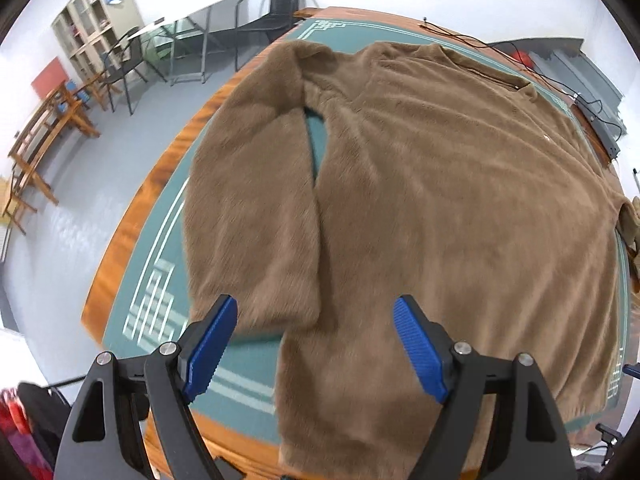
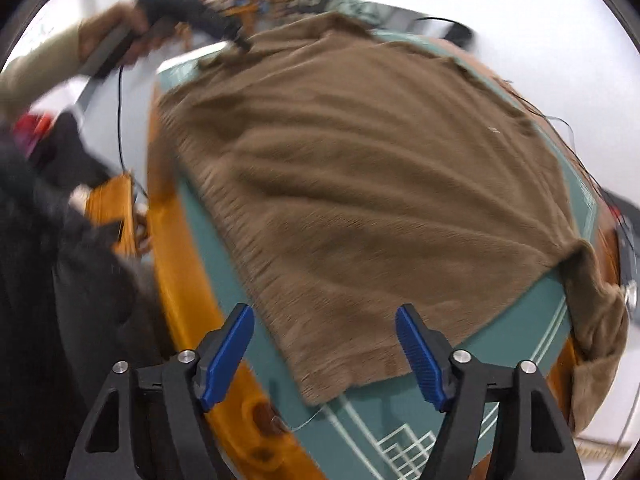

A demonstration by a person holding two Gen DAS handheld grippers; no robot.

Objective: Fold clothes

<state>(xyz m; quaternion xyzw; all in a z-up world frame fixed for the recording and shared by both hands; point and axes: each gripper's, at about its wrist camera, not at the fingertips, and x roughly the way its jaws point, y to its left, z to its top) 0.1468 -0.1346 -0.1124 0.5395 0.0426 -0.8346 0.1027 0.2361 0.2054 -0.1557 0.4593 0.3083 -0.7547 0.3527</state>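
On the worktop (image 1: 132, 216), green mat with orange wood rim, brown fuzzy sweater (image 1: 440, 184) lies spread flat, one sleeve (image 1: 252, 208) folded alongside the body, other sleeve (image 2: 596, 320) draped over the far edge in right wrist view. Left gripper (image 1: 314, 346) hovers above the hem near the sleeve cuff, jaws released, nothing held. Right gripper (image 2: 325, 354) above the hem corner, jaws spread wide, empty. Right view blurred; a hand (image 2: 116, 36) grips the other tool's handle.

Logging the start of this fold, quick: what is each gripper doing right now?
Left gripper: open, holding nothing, above the brown sweater.
Right gripper: open, holding nothing, above the sweater's hem corner.
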